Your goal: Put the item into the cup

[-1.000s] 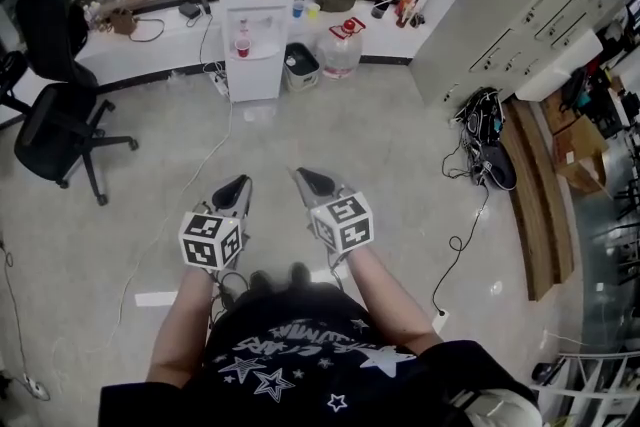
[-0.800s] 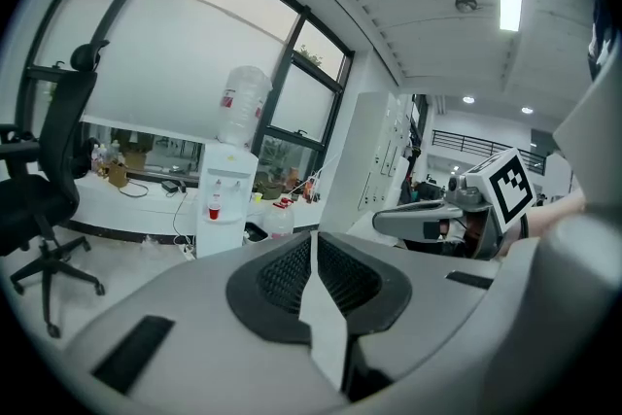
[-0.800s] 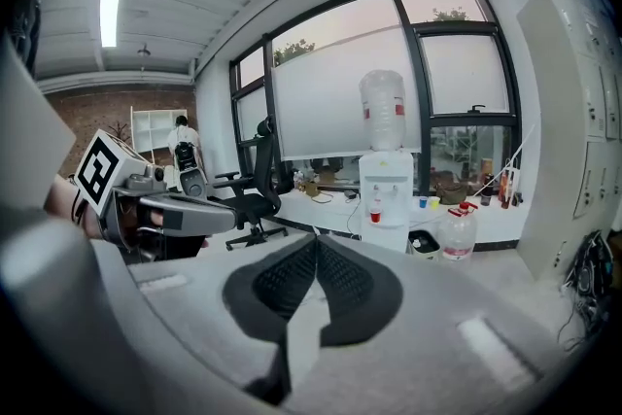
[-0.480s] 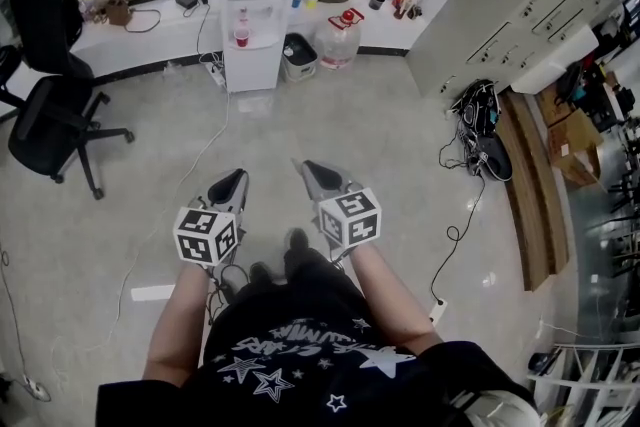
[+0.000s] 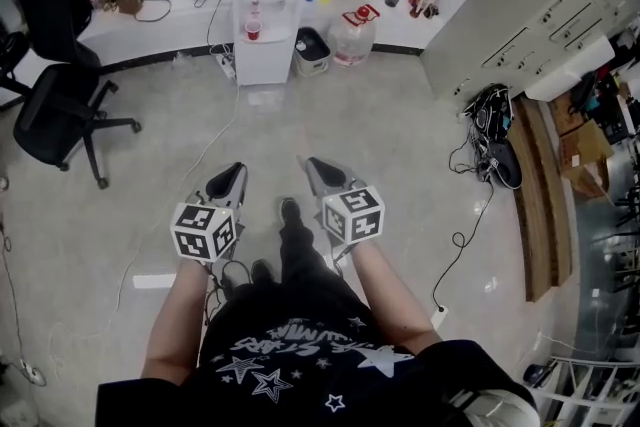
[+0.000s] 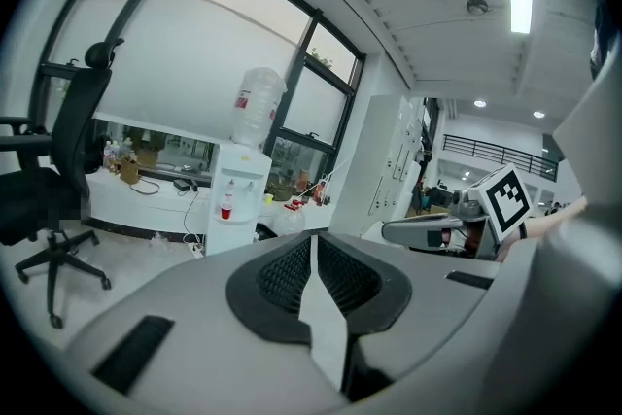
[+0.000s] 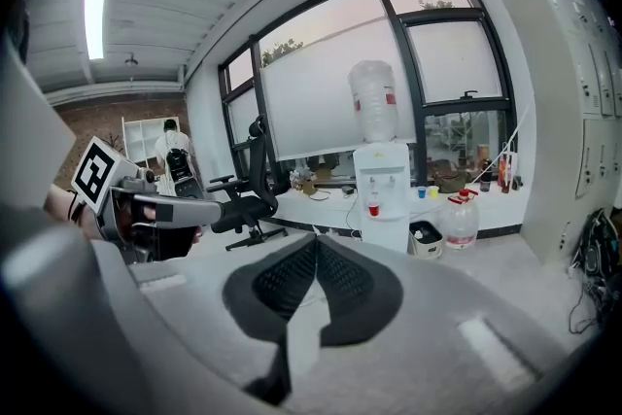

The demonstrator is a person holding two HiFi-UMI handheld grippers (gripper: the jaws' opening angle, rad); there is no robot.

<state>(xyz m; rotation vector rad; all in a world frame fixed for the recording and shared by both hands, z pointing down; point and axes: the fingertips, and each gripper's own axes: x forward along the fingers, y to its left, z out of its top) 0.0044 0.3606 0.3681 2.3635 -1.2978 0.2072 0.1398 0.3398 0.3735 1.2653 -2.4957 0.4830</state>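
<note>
A small red cup (image 5: 253, 32) stands in the tap bay of a white water dispenser (image 5: 270, 10) at the far wall; it also shows as the red cup (image 6: 225, 210) and the red cup (image 7: 373, 209) in the gripper views. My left gripper (image 5: 231, 181) and right gripper (image 5: 318, 171) are held side by side at waist height over the floor, well short of the dispenser. Both point toward it. The left gripper (image 6: 312, 239) has its jaws pressed together with nothing between them, and so does the right gripper (image 7: 316, 242). I see no loose item.
A black office chair (image 5: 58, 110) stands to the left. Beside the dispenser are a waste bin (image 5: 313, 51) and a large water jug (image 5: 353, 35). Blue and yellow cups (image 7: 427, 192) sit on the long white counter (image 5: 150, 20). Cables (image 5: 490, 140) lie on the floor to the right.
The person has stepped forward, one foot now out between the grippers. The dispenser and chair sit slightly lower and nearer in the head view. Both grippers stay shut.
</note>
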